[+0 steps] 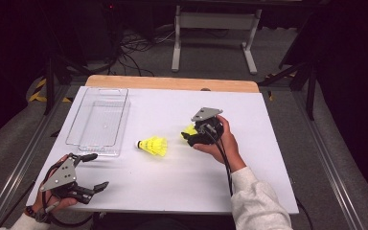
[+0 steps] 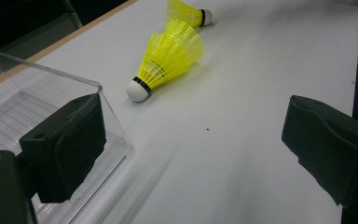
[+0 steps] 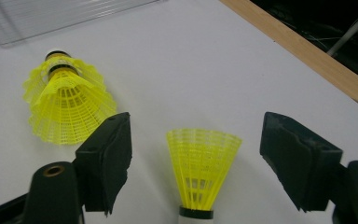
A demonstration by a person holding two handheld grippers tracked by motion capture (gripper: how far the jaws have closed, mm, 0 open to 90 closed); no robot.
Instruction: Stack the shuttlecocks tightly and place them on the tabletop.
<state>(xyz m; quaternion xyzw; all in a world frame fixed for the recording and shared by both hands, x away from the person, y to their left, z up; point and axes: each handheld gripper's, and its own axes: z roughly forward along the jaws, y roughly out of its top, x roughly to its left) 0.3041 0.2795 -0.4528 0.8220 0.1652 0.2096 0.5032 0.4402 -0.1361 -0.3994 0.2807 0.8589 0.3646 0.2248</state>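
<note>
- Clearly the work looks at an early stage: the white table (image 1: pixel 172 191) carries a clear plastic bin (image 1: pixel 98 122) at its far left, and nothing yellow lies inside it, so both shuttlecocks would still have to go in, if that is the aim.
- Right gripper (image 1: pixel 191 137), held right of centre, stands with its jaws wide apart; the single yellow shuttlecock (image 3: pixel 200 172) lies between them on the table, untouched by either pad, cork toward the camera.
- Left gripper (image 1: pixel 93 171) rests at the near left corner, jaws spread and empty, just near of the bin's near end.
- Stacked yellow shuttlecocks (image 1: pixel 153 145), apparently two nested, lie mid-table between the bin and the right gripper, white cork toward the bin.
- Nothing blocks the path to the bin except that nested pair, which lies along the line from the single shuttlecock.
</note>
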